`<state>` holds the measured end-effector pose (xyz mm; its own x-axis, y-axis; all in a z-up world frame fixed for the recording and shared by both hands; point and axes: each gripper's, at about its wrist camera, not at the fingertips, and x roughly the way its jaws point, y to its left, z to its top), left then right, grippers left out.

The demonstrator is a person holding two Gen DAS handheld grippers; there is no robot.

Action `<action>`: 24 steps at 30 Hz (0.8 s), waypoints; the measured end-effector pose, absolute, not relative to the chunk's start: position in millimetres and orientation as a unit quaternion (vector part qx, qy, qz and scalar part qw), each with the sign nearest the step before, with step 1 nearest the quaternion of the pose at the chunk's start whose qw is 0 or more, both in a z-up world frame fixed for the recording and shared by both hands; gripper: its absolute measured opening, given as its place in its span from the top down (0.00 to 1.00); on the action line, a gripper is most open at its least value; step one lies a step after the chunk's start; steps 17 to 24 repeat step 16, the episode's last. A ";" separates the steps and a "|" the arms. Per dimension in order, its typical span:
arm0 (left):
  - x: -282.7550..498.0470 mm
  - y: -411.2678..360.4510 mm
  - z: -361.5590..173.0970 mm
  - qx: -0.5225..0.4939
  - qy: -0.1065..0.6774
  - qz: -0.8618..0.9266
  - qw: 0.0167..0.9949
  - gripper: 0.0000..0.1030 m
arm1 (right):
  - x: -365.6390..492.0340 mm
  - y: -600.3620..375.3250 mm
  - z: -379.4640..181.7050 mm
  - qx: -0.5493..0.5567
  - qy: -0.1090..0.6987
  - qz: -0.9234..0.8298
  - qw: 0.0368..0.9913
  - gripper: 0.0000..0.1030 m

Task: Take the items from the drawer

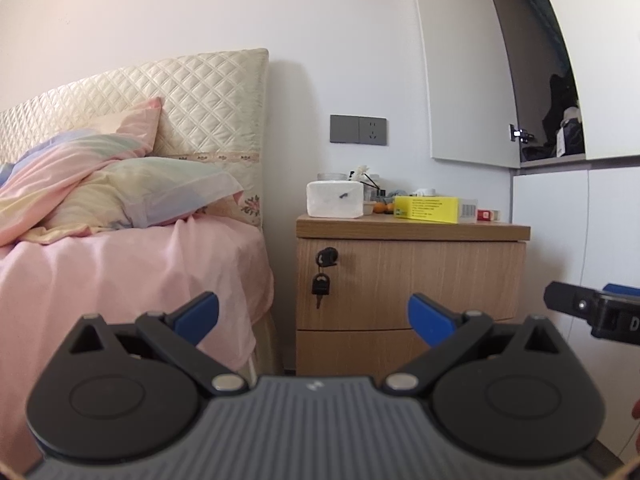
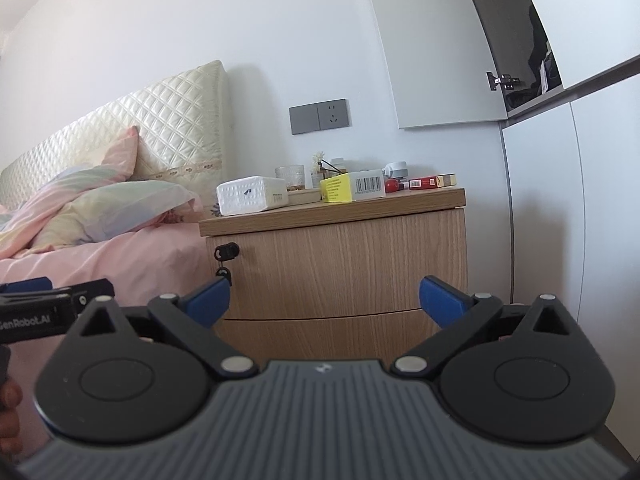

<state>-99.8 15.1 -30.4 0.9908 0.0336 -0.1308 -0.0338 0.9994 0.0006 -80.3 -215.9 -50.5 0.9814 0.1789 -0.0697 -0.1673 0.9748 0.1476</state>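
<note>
Fingers spread wide on my left hand-held gripper (image 1: 313, 316) and my right hand-held gripper (image 2: 325, 300); both hold nothing. Far ahead stands the nightstand (image 1: 412, 280), right of the bed (image 1: 120, 272). Its top drawer (image 2: 340, 264) is closed, key (image 1: 321, 285) hanging at the left. I think we are just starting. Next I must get close and pull the drawer open.

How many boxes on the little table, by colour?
White box: 1
Yellow box: 1
Red box: 1
Total: 3
</note>
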 end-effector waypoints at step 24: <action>-96.8 16.6 -37.3 -0.011 0.084 0.023 0.996 0.01 | -82.3 -217.3 -58.7 0.060 0.043 0.081 0.994 0.00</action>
